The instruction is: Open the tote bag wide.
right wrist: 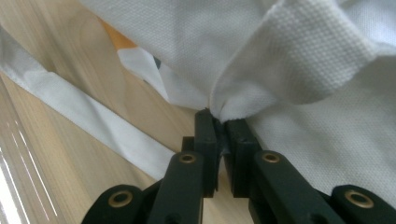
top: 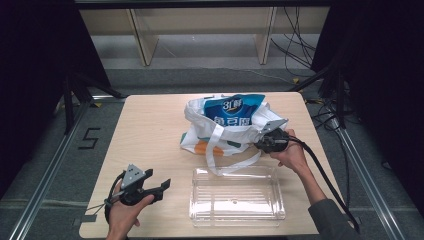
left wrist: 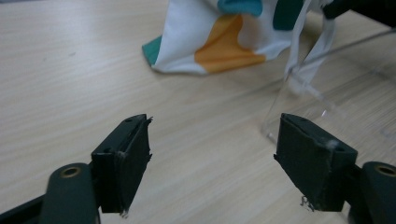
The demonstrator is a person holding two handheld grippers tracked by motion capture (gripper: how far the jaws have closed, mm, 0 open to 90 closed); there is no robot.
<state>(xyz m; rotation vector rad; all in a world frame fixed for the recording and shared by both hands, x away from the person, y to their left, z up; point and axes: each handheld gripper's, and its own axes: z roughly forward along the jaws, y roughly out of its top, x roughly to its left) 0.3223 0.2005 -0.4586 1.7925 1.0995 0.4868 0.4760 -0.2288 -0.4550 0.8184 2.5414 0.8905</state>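
My recording lab, dark curtains [top: 30, 60] flanking, loose cables [top: 300, 45] on floor beyond my right hand-held gripper [top: 261, 141], rails [top: 45, 165] beside counter [top: 150, 130]

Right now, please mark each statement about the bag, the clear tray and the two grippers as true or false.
1. The right gripper is shut on the cloth bag. True.
2. The left gripper holds the bag's strap. False: its jaws are open with nothing between them.
3. The clear plastic tray lies on the table nearer the person than the bag. True.
4. The bag lies inside the tray. False: it rests on the table behind it.
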